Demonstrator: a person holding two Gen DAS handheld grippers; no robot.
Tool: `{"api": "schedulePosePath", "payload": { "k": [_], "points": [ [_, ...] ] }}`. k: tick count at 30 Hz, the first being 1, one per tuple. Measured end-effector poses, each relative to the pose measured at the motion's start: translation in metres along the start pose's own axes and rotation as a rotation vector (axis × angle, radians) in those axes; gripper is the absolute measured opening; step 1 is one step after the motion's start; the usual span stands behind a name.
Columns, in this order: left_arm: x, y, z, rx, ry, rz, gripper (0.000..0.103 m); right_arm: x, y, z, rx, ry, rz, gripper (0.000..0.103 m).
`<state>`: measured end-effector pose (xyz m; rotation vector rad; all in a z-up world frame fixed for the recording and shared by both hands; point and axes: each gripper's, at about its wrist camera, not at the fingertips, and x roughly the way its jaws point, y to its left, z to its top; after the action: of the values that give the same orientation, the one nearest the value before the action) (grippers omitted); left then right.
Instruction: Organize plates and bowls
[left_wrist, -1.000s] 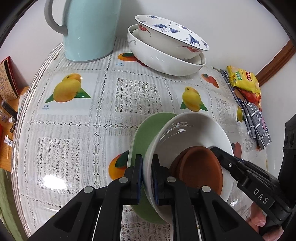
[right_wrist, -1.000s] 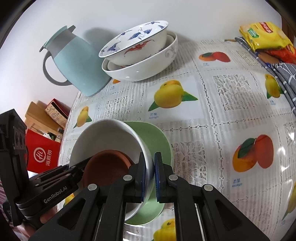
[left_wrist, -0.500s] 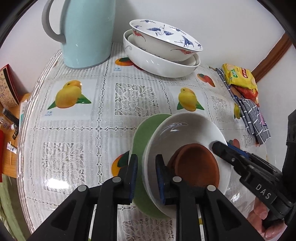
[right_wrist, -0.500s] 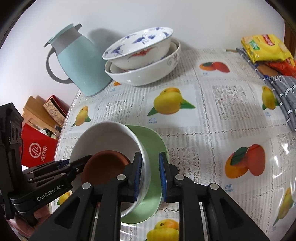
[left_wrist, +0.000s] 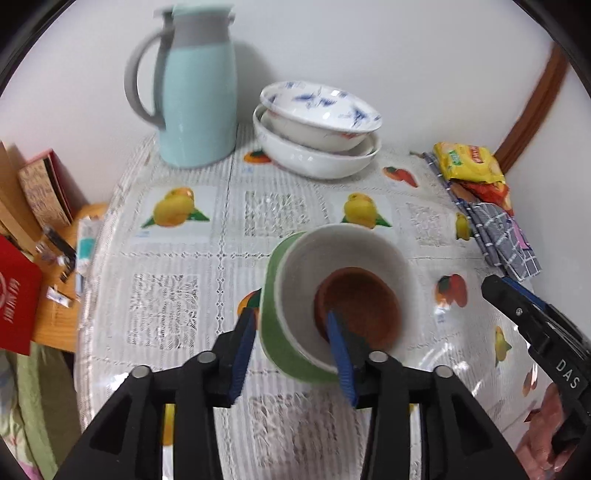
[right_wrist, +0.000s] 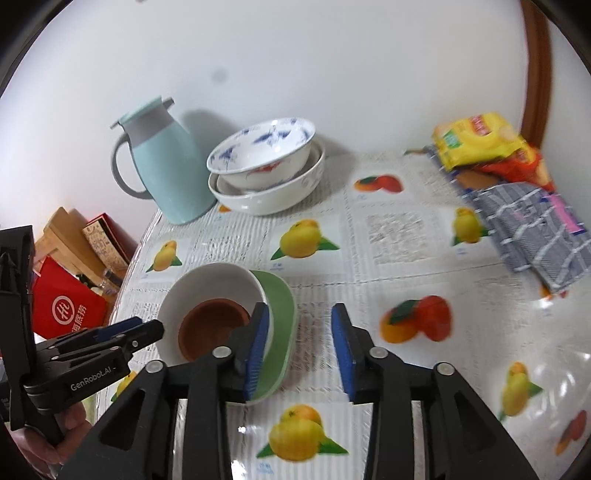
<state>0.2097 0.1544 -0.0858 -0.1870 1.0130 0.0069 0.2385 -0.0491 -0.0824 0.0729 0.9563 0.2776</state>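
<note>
White bowl (left_wrist: 343, 258) sits on the green plate (left_wrist: 275, 332) on the fruit-print tablecloth (left_wrist: 177, 280), a brown saucer (left_wrist: 360, 306) inside it. The left gripper (left_wrist: 291, 354) and right gripper (right_wrist: 301, 350) have just been opening; both jaws stand spread, gripping nothing. Two stacked bowls (right_wrist: 264, 177) sit by the mint jug (right_wrist: 162, 173).
</note>
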Motion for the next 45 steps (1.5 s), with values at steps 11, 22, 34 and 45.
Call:
{"api": "schedulePosePath", "payload": {
  "k": [11,22,34,45],
  "points": [
    [-0.077,-0.067,-0.049,0.054,-0.170,-0.028,0.056,-0.113,-0.031,-0.048,-0.017,-0.128,-0.173,0.064],
    [-0.135,-0.108,-0.106,0.082,-0.294,0.033,0.085,-0.188,-0.054,-0.096,-0.007,-0.228,-0.223,0.090],
    [-0.176,-0.120,-0.153,0.093,-0.328,0.074,0.093,-0.233,-0.054,-0.145,0.006,-0.257,-0.208,0.091],
    [-0.188,-0.128,-0.162,0.090,-0.347,0.073,0.094,-0.252,-0.056,-0.157,0.006,-0.283,-0.218,0.092]
  ]
}}
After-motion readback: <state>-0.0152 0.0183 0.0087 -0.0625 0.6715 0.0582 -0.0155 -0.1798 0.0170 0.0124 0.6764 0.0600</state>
